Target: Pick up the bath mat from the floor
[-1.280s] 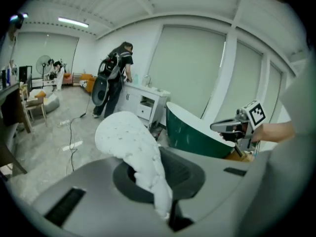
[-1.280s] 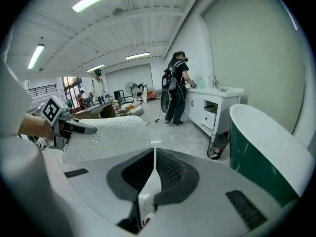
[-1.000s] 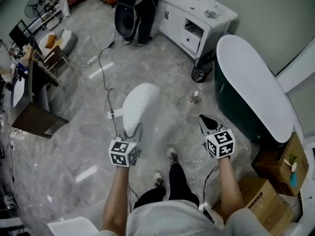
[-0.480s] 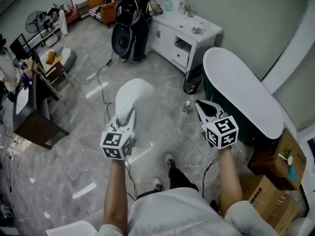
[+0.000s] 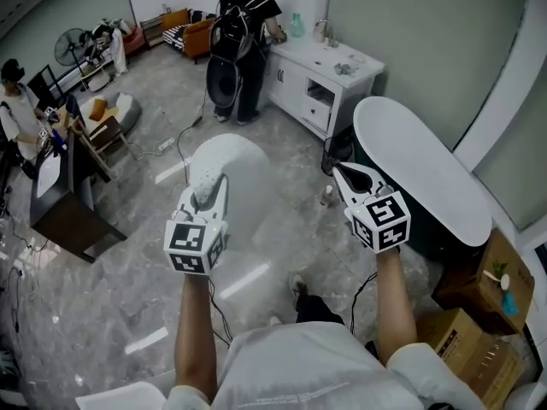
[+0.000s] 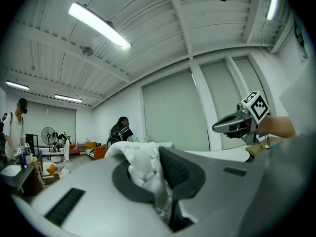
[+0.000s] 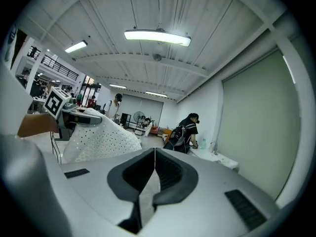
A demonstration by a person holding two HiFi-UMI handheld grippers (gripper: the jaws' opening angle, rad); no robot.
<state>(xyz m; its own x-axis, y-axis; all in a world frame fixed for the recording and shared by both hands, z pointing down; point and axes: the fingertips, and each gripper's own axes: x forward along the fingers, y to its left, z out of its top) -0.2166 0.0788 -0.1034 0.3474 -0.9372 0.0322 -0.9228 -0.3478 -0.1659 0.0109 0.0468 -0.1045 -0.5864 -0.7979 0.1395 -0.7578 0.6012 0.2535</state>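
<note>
The white dotted bath mat (image 5: 226,162) is off the floor and hangs between my two raised grippers. My left gripper (image 5: 208,190) is shut on a bunched white fold of the mat (image 6: 143,169). From there the mat thins to a pale, half see-through sheet (image 5: 278,220) that reaches toward my right gripper (image 5: 340,171). The right gripper (image 7: 154,157) is shut with a thin pale edge of that sheet pinched between its pads. In the right gripper view the mat (image 7: 98,137) drapes down from the left gripper (image 7: 91,118). The left gripper view shows the right gripper (image 6: 222,127) at the right.
A dark bathtub with a white cover (image 5: 427,169) stands to the right, with a small bottle (image 5: 326,196) on the floor beside it. A person in black (image 5: 248,24) stands at the white cabinet (image 5: 329,71). Cables (image 5: 184,126) cross the floor. Cardboard boxes (image 5: 487,348) sit at the lower right and a dark desk (image 5: 60,203) at the left.
Both grippers have risen and moved forward together, carrying the mat higher off the floor. The head view has tilted up and shows more of the room's far end.
</note>
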